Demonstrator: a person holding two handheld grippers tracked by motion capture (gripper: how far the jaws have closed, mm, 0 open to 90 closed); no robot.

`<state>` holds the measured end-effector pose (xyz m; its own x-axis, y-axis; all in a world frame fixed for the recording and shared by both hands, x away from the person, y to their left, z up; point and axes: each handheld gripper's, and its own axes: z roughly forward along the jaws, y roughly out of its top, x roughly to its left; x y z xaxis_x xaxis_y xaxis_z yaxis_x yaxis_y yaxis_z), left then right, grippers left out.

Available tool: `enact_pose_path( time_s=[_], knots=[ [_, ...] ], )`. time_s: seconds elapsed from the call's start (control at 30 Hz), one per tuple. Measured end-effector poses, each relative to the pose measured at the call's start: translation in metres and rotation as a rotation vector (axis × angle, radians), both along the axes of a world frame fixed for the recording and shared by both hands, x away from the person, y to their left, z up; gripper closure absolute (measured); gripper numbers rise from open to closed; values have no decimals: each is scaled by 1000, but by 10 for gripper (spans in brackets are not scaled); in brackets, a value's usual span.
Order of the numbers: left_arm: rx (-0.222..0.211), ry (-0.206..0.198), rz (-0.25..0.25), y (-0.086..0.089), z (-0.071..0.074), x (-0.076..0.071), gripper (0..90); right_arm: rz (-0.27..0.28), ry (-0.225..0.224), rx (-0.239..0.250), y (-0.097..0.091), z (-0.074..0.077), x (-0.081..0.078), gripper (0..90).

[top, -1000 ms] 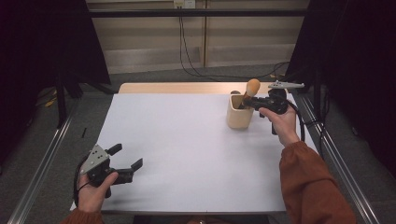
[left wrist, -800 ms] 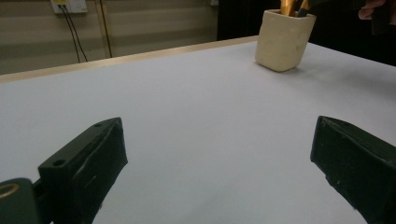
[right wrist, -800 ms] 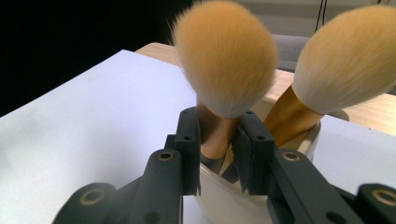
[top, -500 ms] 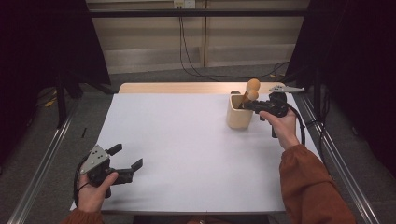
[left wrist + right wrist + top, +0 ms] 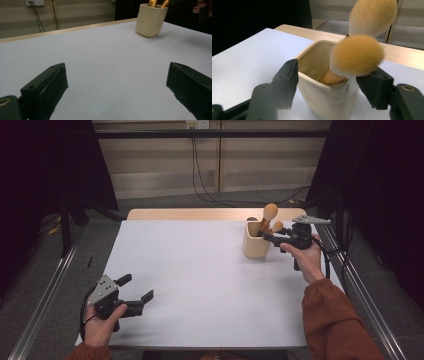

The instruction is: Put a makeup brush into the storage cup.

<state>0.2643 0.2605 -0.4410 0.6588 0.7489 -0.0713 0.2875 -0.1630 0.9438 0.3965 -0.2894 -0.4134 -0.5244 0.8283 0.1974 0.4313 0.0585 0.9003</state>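
My white desk (image 5: 200,285) is evenly lit from overhead, while the room past its left and right edges falls into near black. Shadows are soft and faint. In my right gripper view the two brushes (image 5: 359,53) are blurred and soft; the left gripper view looks dim and grainy.

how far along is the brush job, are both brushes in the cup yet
Done: both brushes, the taller brush and the shorter brush, stand head-up in the cream cup. In hand: the right gripper sits at the cup, its jaws just opened, the shorter brush head between them with no pad pressing on it. Left: probably only drawing that hand back. The left gripper waits open over bare table.
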Motion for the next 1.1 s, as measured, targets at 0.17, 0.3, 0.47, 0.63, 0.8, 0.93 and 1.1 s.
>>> enact_pose_path(
  time_s=[0.17, 0.3, 0.47, 0.63, 0.8, 0.93, 1.1],
  knots=[
    [1, 2, 0, -1, 0, 2, 34, -9, -2, 4, -5, -3, -2, 205],
    [4, 5, -2, -2, 0, 3, 34, -30, 5, 3, -8, -6, -3, 92],
    [-7, 11, 2, 0, 0, 2, 34, -41, -6, -2, -9, -9, -10, 25],
    [-17, 11, 8, 1, 0, 3, 32, -57, -21, 0, -10, -11, -16, 13],
    [-16, 9, 8, 1, 0, 2, 32, -38, -35, 13, -10, -9, -25, 16],
    [-16, 2, 9, 2, 1, 1, 32, -47, -45, 16, -10, -7, -31, 10],
    [-22, -6, 13, 4, 2, -3, 32, -66, -65, -2, -9, -6, -39, 7]
  ],
)
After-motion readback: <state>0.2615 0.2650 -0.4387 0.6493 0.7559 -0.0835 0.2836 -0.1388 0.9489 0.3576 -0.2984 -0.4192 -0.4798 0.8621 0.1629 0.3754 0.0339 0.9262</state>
